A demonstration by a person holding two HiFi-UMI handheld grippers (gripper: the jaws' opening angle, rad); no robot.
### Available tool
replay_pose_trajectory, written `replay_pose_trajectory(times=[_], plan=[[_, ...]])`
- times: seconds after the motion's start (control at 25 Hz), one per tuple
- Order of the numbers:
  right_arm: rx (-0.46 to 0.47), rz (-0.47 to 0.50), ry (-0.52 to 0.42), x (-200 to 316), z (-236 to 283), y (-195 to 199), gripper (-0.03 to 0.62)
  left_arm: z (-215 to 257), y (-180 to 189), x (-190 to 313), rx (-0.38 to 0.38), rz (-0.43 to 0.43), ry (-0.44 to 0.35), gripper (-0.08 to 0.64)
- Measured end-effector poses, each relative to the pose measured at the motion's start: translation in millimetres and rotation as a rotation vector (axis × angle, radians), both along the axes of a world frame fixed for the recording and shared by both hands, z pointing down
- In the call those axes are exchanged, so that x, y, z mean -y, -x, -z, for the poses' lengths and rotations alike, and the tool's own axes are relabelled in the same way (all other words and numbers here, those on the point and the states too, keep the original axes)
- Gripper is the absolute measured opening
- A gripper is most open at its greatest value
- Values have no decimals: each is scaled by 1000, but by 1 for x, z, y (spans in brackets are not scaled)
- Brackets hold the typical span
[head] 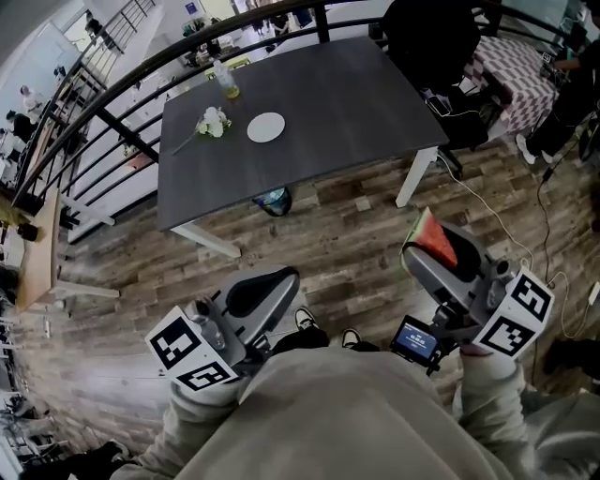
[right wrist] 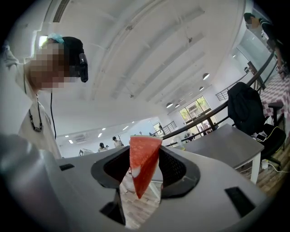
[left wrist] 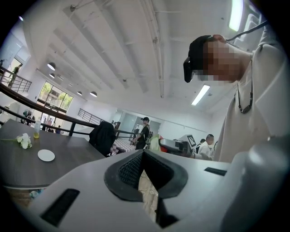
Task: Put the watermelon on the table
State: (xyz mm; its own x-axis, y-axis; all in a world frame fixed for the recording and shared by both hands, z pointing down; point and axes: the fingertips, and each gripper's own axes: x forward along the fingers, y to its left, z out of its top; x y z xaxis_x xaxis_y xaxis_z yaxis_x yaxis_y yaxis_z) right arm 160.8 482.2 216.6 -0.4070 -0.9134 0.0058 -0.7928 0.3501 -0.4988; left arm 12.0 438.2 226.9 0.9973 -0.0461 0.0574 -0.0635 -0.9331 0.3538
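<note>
Bright, even indoor light, faint shadows. Ceiling strip light [left wrist: 236, 13] blows out at upper right of left gripper view. Heavy fisheye everywhere; gripper views have black vignetted corners and a soft foreground.

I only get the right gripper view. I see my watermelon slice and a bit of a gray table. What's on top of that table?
Observer: A white plate lies on the table, in the left part of the top as the head view shows it.
Operator: Is anything else up there?
Observer: Yes, some white flowers lie beside the plate, not touching it.
Operator: What's my other gripper doing?
Observer: The left gripper has its jaw tips together with nothing between them.
</note>
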Motion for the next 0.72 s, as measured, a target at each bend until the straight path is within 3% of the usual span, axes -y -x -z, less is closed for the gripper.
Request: replay_pose_trajectory(times=[0.72], plan=[[-87, -82, -7, 79, 22, 40, 204, -8, 20, 88, -81, -113, 5, 3]])
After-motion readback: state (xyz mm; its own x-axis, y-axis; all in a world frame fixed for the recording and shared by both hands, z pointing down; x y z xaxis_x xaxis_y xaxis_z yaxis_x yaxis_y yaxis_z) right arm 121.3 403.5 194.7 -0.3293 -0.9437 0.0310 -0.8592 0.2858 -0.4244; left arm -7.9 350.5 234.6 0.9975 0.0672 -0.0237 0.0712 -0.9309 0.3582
